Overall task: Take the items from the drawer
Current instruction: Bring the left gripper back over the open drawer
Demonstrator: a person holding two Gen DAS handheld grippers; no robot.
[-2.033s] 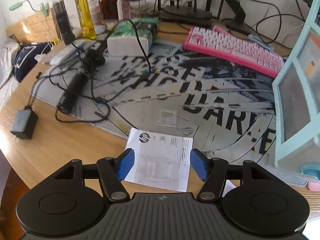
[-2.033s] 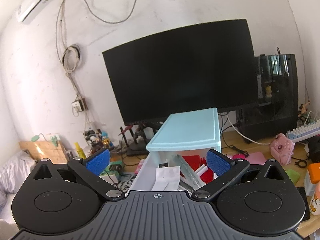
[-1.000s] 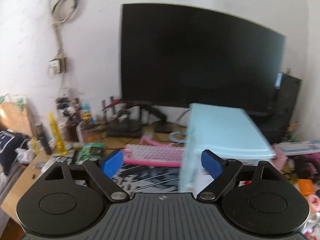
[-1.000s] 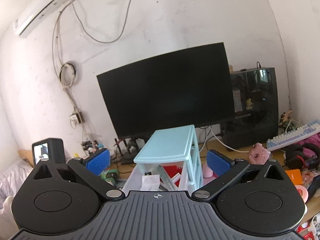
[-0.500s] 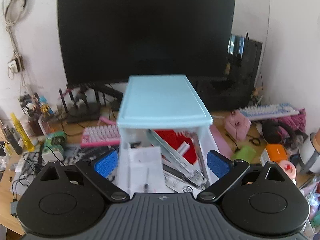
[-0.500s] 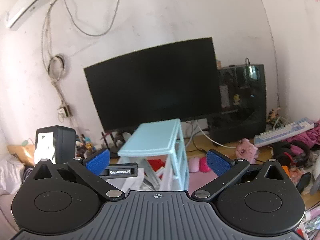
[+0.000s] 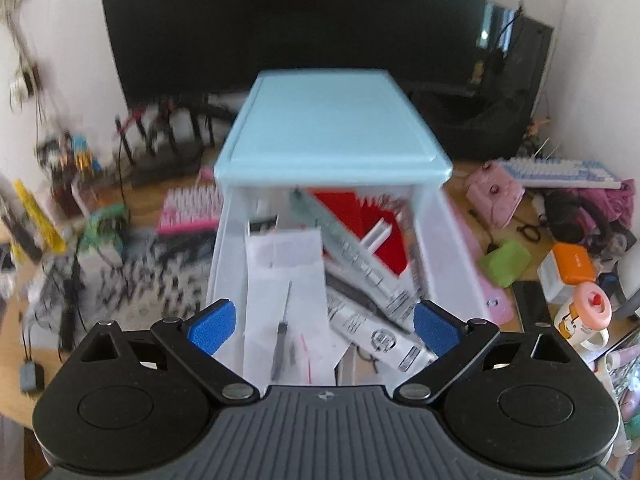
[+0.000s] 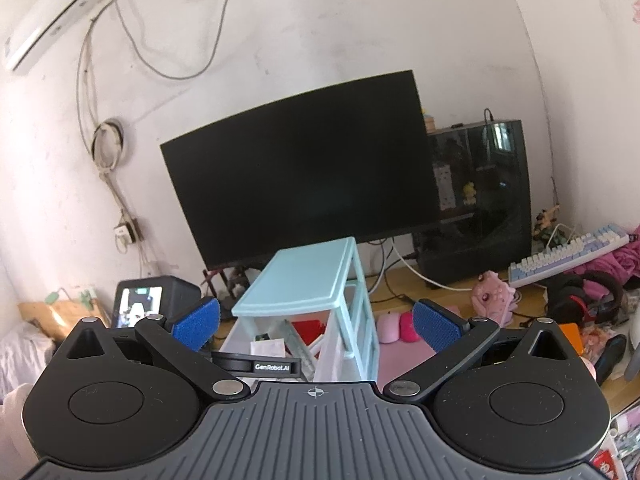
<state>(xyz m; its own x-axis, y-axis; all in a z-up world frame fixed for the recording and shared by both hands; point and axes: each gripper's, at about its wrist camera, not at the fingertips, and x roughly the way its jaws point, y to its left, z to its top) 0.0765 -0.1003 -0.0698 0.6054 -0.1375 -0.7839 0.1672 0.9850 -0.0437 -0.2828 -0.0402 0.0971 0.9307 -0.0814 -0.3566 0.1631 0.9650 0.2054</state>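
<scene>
A light blue drawer unit (image 7: 332, 132) stands on the desk with its clear top drawer (image 7: 224, 248) pulled out. Inside lie a white paper (image 7: 284, 268), a thin dark tool in a clear bag (image 7: 282, 328), long printed packets (image 7: 352, 256) and a red card (image 7: 372, 216). My left gripper (image 7: 323, 327) hangs open above the drawer's front end, tilted down, with nothing touching its pads. In the right wrist view my right gripper (image 8: 316, 322) is open and empty, held back from the unit (image 8: 312, 280). The left gripper's body (image 8: 272, 366) shows there beside the drawer.
A large black monitor (image 7: 296, 16) stands behind the unit. Left of it lie a pink keyboard (image 7: 188, 208) and tangled cables. To the right are a pink mat (image 7: 484, 272), a green pouch (image 7: 505, 262), an orange box (image 7: 572, 266) and a pale keyboard (image 7: 556, 170).
The left gripper swung from the paper on the desk mat up and right, then tilted down over the open drawer, its jaws a little wider. It entered the right wrist view.
</scene>
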